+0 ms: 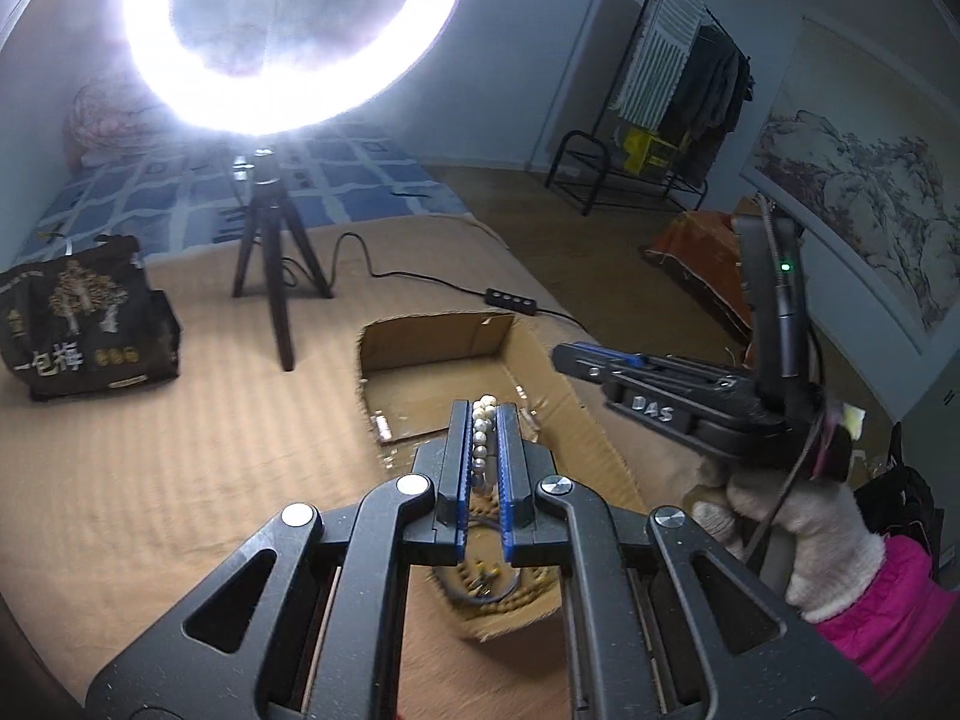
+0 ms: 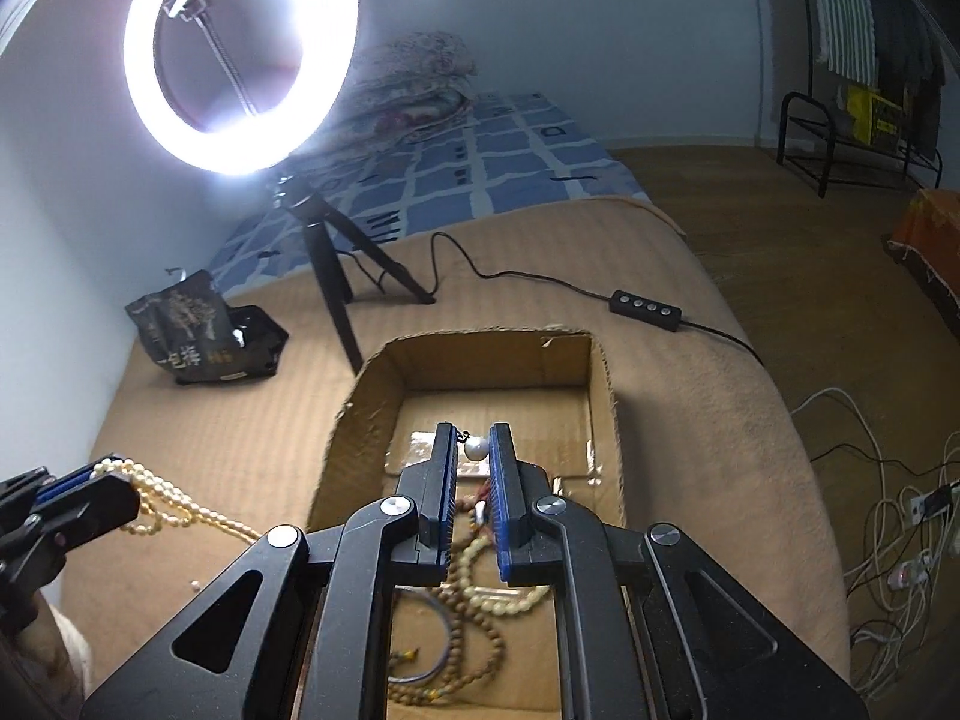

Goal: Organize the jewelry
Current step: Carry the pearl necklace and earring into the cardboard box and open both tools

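Both tools are loaded and positioned at the open brown corrugated cardboard box [image 2: 360,396], which sits on the tan ribbed blanket [image 1: 180,450] covering the bed.

The left gripper [image 1: 485,420] has its 2 blue-lined fingers drawn together on a cream pearl-bead strand [image 1: 482,432]. In the right wrist view the same strand loops out of those fingers and trails toward the box's left wall, which suggests it is held up for carrying over the rim.

The right gripper [image 2: 475,444] is clamped near its tips on a single white round pearl with a small dark clasp [image 2: 476,449]. It hangs above the box interior, probably so the piece can be lowered straight in.

Box contents: a brown wooden bead string [image 2: 474,630], a thin blue-grey bangle [image 2: 447,636] and paler beads, heaped at the near end. The far end of the floor is bare except for clear tape.

One small loose bead [image 2: 194,585] lies on the blanket outside the box; judged a stray needing collection.

The lit white ring lamp on a black tripod [image 2: 240,60] stands behind the box, evidently to light the work.
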A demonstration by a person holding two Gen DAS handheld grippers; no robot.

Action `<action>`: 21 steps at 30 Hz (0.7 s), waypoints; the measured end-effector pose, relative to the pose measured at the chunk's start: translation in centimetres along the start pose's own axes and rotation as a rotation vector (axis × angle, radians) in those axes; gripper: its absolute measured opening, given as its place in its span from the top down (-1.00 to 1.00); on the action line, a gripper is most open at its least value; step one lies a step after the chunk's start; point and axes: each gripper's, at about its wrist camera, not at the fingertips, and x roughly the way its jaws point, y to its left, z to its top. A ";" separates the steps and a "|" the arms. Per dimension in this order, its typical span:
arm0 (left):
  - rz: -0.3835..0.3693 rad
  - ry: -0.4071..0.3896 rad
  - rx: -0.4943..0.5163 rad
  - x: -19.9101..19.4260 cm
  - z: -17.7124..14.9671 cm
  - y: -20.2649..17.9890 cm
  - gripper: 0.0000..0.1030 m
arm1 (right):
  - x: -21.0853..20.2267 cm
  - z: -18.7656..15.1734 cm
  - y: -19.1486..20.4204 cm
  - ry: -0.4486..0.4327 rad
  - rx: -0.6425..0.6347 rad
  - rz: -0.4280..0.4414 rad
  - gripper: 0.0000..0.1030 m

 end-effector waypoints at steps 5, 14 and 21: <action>-0.003 0.029 0.009 2.1 -0.5 -0.6 0.90 | 1.2 0.0 -0.8 0.015 0.006 -0.004 0.83; 0.011 0.092 0.038 4.1 -2.2 -1.6 0.90 | 1.9 0.0 -1.4 0.026 0.027 0.001 0.82; 0.011 0.120 0.060 4.2 -2.6 -2.2 0.89 | 2.0 0.0 -1.6 0.030 0.053 0.002 0.77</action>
